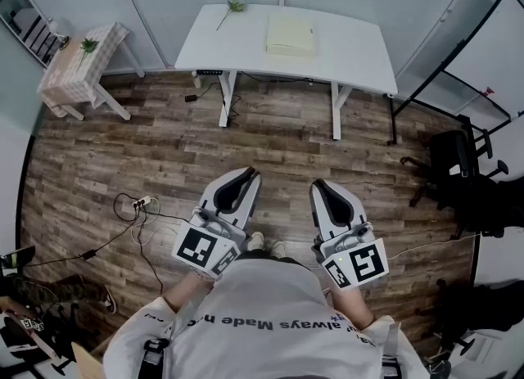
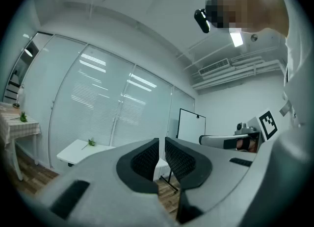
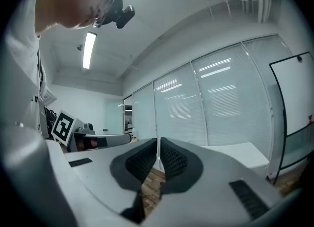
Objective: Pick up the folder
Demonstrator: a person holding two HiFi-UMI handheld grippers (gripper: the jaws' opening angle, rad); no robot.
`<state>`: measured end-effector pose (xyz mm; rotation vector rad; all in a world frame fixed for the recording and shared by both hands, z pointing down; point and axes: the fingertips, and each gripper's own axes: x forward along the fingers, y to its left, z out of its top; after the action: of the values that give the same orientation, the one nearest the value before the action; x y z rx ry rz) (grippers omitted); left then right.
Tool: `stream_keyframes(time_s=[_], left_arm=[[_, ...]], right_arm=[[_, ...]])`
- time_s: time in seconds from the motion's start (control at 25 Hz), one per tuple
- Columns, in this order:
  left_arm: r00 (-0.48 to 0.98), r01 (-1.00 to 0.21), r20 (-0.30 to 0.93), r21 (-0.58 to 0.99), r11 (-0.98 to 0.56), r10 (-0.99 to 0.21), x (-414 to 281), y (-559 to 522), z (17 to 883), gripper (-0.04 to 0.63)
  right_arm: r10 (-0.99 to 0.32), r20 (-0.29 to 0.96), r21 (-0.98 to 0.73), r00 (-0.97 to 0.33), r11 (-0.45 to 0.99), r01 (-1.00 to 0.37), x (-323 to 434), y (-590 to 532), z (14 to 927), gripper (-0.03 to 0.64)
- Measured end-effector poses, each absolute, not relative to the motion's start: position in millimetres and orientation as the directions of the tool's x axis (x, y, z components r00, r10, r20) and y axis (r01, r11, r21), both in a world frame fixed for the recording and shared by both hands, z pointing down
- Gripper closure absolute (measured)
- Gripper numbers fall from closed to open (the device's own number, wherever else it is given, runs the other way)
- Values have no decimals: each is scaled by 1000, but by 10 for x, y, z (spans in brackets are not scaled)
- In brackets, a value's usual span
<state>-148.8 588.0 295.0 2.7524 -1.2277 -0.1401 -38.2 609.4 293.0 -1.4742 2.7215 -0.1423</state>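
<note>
A pale yellow folder (image 1: 290, 36) lies flat on the white desk (image 1: 352, 58) at the far side of the room. My left gripper (image 1: 250, 174) and right gripper (image 1: 317, 184) are held level close to the person's body, side by side over the wooden floor, well short of the desk. Both are shut with nothing between the jaws. In the left gripper view the left gripper (image 2: 161, 145) points toward the desk (image 2: 76, 150). In the right gripper view the right gripper (image 3: 157, 146) faces the blinds, with the desk (image 3: 235, 151) beyond it.
A green sprig (image 1: 232, 6) lies on the desk's left end. A small checked side table (image 1: 80, 62) stands at far left. A whiteboard (image 1: 491, 50) and a black chair (image 1: 458, 164) stand at right. Cables (image 1: 135, 218) trail over the floor at left.
</note>
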Motion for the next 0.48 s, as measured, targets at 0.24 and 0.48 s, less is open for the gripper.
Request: stream_keyframes(time_s=[0.24, 0.48], left_arm=[[672, -723, -33, 182, -666, -739, -1541, 5817, 2981, 552], [681, -714, -33, 195, -673, -732, -1725, 5718, 3002, 552]], right_arm=[[-844, -6, -113, -536, 534, -838, -415, 6008, 2926, 589], [-849, -14, -121, -528, 526, -842, -603, 5904, 2916, 589]])
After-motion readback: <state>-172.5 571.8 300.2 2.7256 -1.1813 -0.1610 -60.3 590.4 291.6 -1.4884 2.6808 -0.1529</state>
